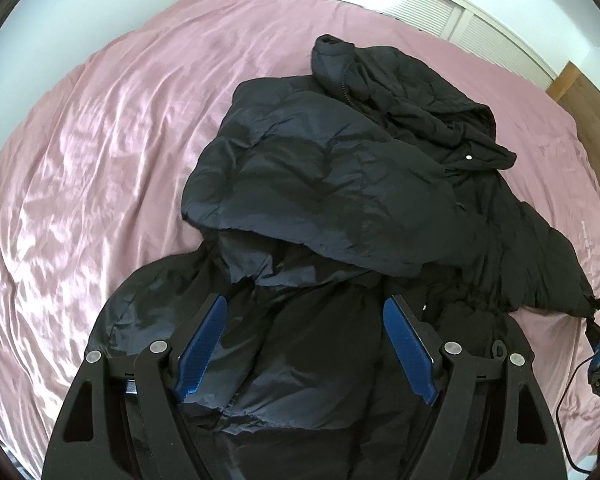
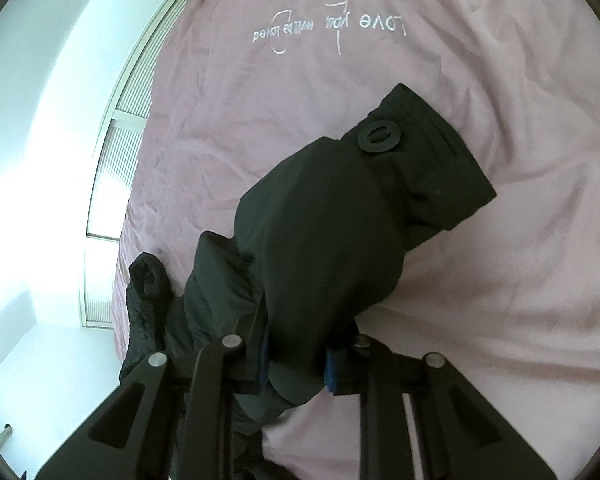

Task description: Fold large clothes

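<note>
Left gripper (image 1: 304, 344) hovers over black padded jacket (image 1: 324, 168), jaws wide apart, nothing between pads; jacket lies crumpled on pink bedsheet (image 1: 100, 140). Right gripper (image 2: 296, 360) clamped on jacket sleeve (image 2: 340, 216), cuff (image 2: 432, 164) raised off sheet, white embroidered lettering (image 2: 328, 28) beyond

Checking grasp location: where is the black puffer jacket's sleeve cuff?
In the right wrist view, the cuff hangs centre-right over the pink bedsheet, its sleeve pinched in the right gripper.
</note>
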A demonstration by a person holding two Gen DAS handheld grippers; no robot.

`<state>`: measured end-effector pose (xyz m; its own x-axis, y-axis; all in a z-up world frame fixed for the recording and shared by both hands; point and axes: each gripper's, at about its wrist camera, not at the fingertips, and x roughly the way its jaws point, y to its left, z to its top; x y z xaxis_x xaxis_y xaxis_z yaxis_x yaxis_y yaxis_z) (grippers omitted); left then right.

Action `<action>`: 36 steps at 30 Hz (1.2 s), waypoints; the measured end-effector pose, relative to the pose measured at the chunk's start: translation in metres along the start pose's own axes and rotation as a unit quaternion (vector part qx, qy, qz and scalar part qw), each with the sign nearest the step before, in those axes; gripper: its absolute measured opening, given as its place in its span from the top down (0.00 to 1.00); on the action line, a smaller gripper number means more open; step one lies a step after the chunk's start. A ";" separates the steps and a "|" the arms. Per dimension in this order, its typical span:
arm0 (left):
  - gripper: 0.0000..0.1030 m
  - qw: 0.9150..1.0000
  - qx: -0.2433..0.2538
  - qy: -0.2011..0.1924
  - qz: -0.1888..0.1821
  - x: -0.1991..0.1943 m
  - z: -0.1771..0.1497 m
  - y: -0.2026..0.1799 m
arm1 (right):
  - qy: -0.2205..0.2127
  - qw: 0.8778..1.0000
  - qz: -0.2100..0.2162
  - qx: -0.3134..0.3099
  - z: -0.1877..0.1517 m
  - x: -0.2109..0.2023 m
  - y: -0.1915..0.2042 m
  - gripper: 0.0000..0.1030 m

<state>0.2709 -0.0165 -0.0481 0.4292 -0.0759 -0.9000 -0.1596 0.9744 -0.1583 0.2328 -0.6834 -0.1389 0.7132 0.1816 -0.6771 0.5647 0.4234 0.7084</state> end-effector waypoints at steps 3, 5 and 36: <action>0.22 1.000 -0.009 0.002 -0.004 0.001 -0.003 0.008 | 0.000 1.000 0.002 0.008 -0.001 -0.004 0.005 0.81; 0.22 1.000 -0.017 0.002 -0.007 0.002 -0.006 0.014 | 0.002 1.000 -0.003 0.009 -0.002 -0.006 0.009 0.81; 0.22 0.999 -0.042 0.006 -0.023 0.016 0.001 0.033 | -0.004 0.993 -0.035 0.112 -0.020 -0.012 -0.010 0.78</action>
<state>0.2733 0.0150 -0.0678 0.4274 -0.1241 -0.8955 -0.2139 0.9485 -0.2335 0.2103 -0.6723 -0.1424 0.6715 0.1512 -0.7254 0.6908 0.2265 0.6866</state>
